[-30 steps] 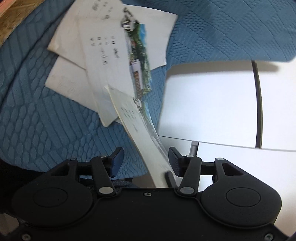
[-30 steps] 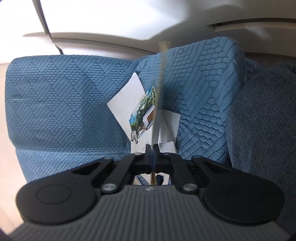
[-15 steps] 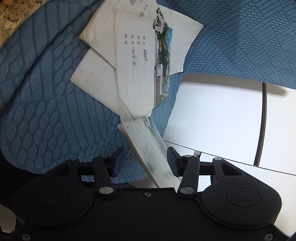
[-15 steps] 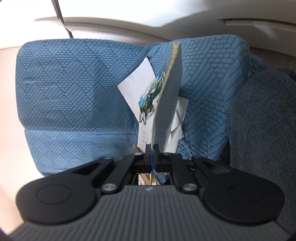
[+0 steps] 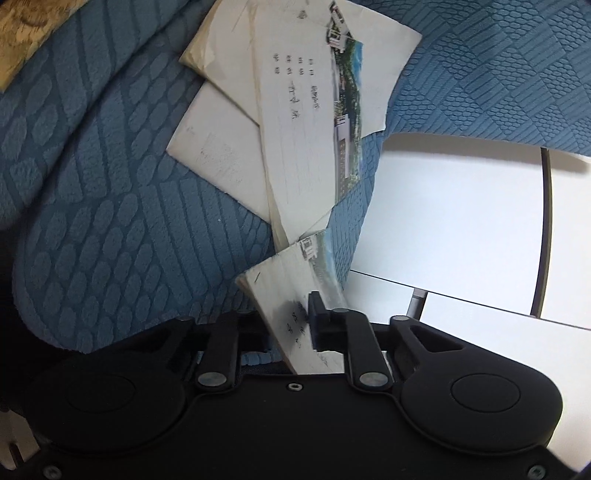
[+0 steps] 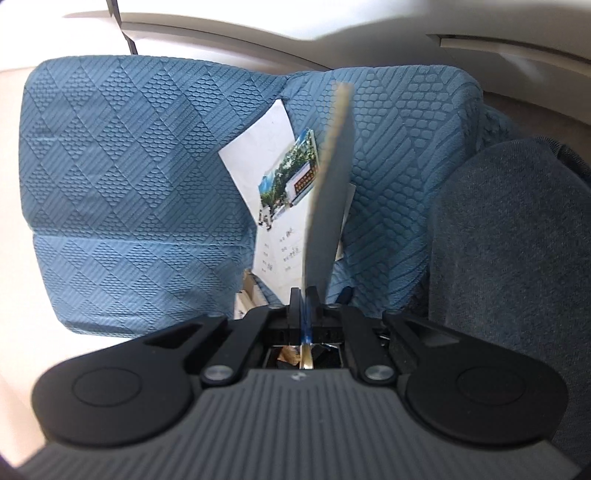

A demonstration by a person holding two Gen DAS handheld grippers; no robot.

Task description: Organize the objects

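Observation:
Several white envelopes (image 5: 295, 110), one with a printed landscape strip, lie overlapping on the blue quilted cushion (image 5: 110, 184). My left gripper (image 5: 291, 317) is at the cushion's near edge. Its jaws are closing on a small stack of envelopes (image 5: 284, 280) that stands tilted between them. The right fingertip (image 5: 317, 314) presses the paper, and the left one is hidden behind it. In the right wrist view my right gripper (image 6: 306, 295) is shut on a thin grey flat card (image 6: 328, 206), held upright and nearly edge-on. It hides part of the envelopes (image 6: 273, 147) on the cushion beyond.
White glossy panels (image 5: 450, 206) with dark seams lie beyond the cushion's edge at the right. A yellow patterned fabric (image 5: 22, 33) shows at the top left. A dark blue rounded cushion (image 6: 517, 258) fills the right of the right wrist view.
The left gripper's jaws have drawn together onto the envelope stack, and the gripper has sunk closer to the pile. The card in the right gripper has turned slightly, showing its grey face.

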